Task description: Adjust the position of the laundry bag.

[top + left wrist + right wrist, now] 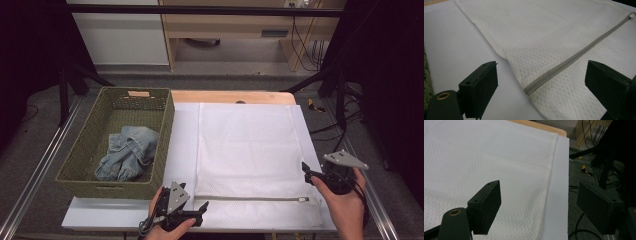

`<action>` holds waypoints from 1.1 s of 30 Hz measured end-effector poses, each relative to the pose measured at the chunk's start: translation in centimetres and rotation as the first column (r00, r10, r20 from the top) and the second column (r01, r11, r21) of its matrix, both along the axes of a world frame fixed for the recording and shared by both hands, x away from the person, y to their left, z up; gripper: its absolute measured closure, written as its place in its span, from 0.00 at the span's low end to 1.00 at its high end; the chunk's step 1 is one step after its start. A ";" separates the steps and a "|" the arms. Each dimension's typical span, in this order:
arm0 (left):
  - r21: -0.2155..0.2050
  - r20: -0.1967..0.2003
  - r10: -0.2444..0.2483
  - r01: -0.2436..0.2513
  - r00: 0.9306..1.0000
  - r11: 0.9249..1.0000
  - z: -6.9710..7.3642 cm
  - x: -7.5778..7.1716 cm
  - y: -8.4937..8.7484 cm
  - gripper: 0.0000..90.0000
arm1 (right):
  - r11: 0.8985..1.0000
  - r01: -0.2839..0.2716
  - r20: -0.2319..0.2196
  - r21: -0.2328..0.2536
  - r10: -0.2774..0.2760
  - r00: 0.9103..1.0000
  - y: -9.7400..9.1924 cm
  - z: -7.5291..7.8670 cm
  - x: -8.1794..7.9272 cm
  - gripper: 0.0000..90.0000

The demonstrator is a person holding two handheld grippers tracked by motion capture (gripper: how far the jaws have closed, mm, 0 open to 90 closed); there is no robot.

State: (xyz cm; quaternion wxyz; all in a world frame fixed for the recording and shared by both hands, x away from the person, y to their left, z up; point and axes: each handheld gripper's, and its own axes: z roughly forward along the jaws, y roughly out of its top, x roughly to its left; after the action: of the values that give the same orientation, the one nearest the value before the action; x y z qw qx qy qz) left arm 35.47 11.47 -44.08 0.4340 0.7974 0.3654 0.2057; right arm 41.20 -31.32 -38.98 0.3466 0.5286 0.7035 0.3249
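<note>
we see a white mesh laundry bag lying flat on the white sheet that covers the table, its grey zipper running along the near edge with the pull at the right end. the left gripper sits at the near edge of the table, just beside the zipper's left end. its fingers are spread wide and released, with nothing pressed between them; in the left gripper view the closed end of the zipper lies on the bag between the two pads, untouched. the right gripper is held at the bag's right edge, above the table. its fingers are also wide apart and hold nothing; in the right gripper view the bag's right hem and a strip of sheet lie below the gap. at the left of the table stands a woven green basket with a crumpled denim garment inside.
</note>
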 end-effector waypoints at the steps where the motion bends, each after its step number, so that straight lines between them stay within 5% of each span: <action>1: 0.000 0.001 0.009 -0.009 1.000 1.000 -0.2 -0.1 0.1 0.12 | 1.000 0.000 0.000 0.009 0.000 1.000 -0.1 0.1 0.3 0.24; 10: 0.009 -0.024 0.004 -0.004 1.000 1.000 -1.6 -0.2 -0.4 0.11 | 0.997 0.000 -0.091 0.075 0.007 0.996 -1.1 -2.5 4.0 0.36; 22: 0.089 -0.070 -0.007 0.013 0.998 0.996 -3.8 -1.1 -1.4 0.18 | 0.997 0.020 -0.168 0.073 -0.007 0.986 -2.0 -5.9 4.6 0.42; 33: 0.048 -0.062 0.041 -0.038 0.997 0.998 -4.2 0.0 -0.9 0.34 | 0.997 0.026 -0.170 0.074 -0.013 0.985 -2.3 -6.3 4.8 0.41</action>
State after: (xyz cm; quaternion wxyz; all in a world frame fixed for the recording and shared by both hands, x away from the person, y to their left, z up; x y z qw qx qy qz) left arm 35.50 10.61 -48.31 0.3994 0.8060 0.3896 0.1975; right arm 45.99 -33.67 -45.25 0.2684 0.5741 0.7122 0.3019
